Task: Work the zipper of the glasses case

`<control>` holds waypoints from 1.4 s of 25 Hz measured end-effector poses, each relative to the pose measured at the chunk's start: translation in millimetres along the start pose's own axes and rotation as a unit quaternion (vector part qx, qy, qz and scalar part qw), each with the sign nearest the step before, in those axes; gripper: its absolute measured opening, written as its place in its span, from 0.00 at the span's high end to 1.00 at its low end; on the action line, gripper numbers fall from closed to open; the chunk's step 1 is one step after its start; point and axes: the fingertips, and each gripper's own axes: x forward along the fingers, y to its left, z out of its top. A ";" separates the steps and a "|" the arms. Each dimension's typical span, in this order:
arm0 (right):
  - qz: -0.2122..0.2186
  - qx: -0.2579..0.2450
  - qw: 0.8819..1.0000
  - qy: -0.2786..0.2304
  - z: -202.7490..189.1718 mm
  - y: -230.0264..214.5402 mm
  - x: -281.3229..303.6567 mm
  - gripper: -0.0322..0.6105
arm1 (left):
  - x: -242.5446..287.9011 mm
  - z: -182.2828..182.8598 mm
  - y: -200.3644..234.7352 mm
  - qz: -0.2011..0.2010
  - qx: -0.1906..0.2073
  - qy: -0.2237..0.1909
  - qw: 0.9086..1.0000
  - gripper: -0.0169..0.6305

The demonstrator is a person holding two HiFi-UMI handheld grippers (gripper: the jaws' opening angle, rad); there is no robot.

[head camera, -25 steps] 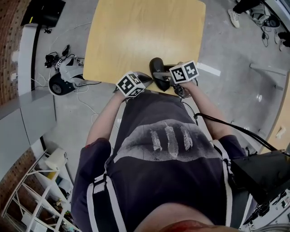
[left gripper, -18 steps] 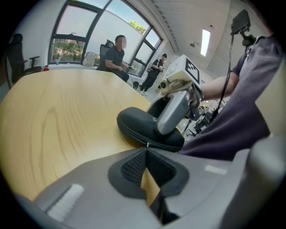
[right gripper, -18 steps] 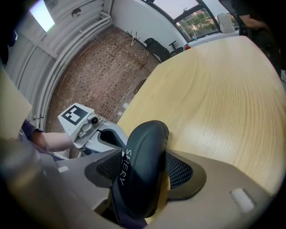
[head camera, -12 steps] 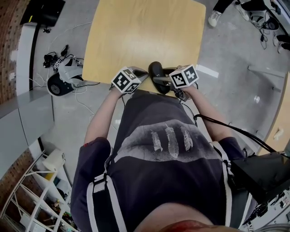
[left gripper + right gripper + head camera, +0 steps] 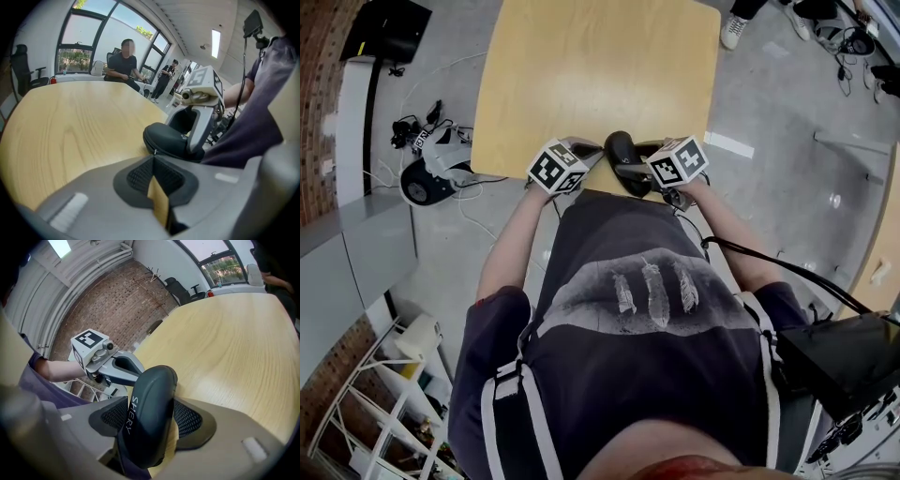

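Right tool [image 5: 149,425]: clamped on the black oval hard-shell glasses case [image 5: 152,394]. The pads sit on both broad faces, and the jaws stand wide because the case fills the gap. White "SHERY" lettering runs along the face toward my right gripper view.

Case position: up on its edge and tilted, at the near edge of the pale wooden desk [image 5: 591,75], right in front of my torso. From the left gripper view its underside looks to be on the desk top, but I can't confirm contact.

Left tool [image 5: 153,161]: jaws closed, with no gap between the pads. The tips point at the rounded end of the case and are just beside it. A small metal zipper pull [image 5: 155,151] on the case seam sits right at those tips. I can't tell whether it's pinched or only next to them.

Head view: the two tools come at the case from opposite sides, left one from the left and right one from the right. Marker cubes face up and both tools angle downward. The rest of the desk top beyond the case is bare wood.
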 end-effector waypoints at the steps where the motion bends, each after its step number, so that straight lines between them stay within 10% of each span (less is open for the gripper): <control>1: 0.001 -0.007 1.000 0.002 0.2 1.8 0.3 0.47 | -1.4 1.2 2.1 0.003 0.000 -0.003 1.000 0.98; 12: -0.033 -0.144 0.987 0.059 2.9 22.3 5.4 0.47 | -18.4 0.6 12.9 0.025 0.047 0.015 0.998 0.98; 20: -0.052 -0.294 0.946 0.124 -4.7 36.0 22.0 0.47 | -30.1 -9.1 8.8 0.026 0.146 0.082 0.986 0.98; 35: -0.038 -0.375 0.908 0.182 -15.5 52.4 27.5 0.47 | -37.7 -18.3 -3.2 0.016 0.244 0.141 0.959 0.98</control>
